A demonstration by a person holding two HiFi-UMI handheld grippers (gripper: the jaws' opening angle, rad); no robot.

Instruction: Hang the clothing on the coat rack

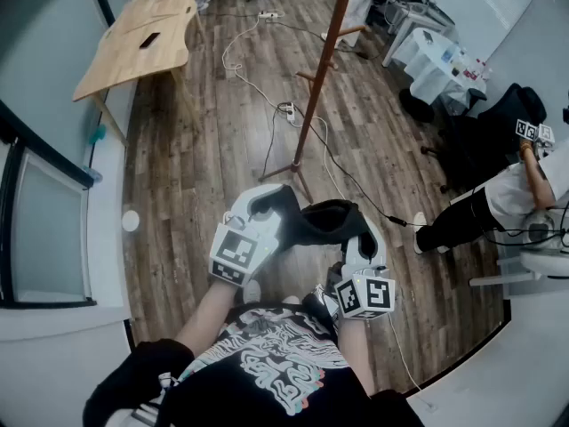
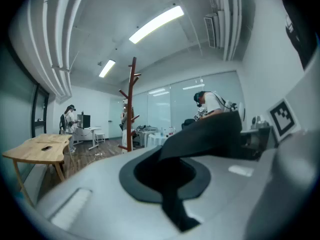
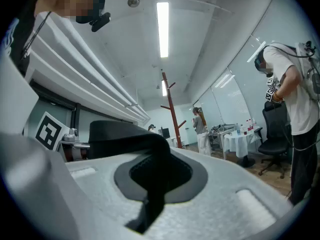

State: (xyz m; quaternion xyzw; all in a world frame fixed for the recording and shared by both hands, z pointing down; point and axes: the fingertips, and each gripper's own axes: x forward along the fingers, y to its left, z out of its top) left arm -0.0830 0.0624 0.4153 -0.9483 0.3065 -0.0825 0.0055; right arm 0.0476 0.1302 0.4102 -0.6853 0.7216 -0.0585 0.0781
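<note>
A black garment [image 1: 313, 221] hangs stretched between my two grippers, low in front of me. The left gripper [image 1: 267, 206] is shut on its left end, and the right gripper [image 1: 357, 235] is shut on its right end. Beyond them the brown wooden coat rack [image 1: 322, 69] stands upright on the wood floor, bare of clothing. In the left gripper view the black cloth [image 2: 200, 139] runs out of the left gripper [image 2: 169, 178] toward the right one, with the rack [image 2: 132, 106] far off. In the right gripper view the cloth [image 3: 125, 134] leaves the right gripper [image 3: 152, 179], and the rack [image 3: 171, 111] stands in the distance.
Cables and a power strip [image 1: 286, 111] lie on the floor by the rack's base. A wooden table [image 1: 142, 38] stands at the far left, a white table [image 1: 436, 60] and a black chair [image 1: 484, 140] at the right. A person [image 1: 498, 198] is at the right edge.
</note>
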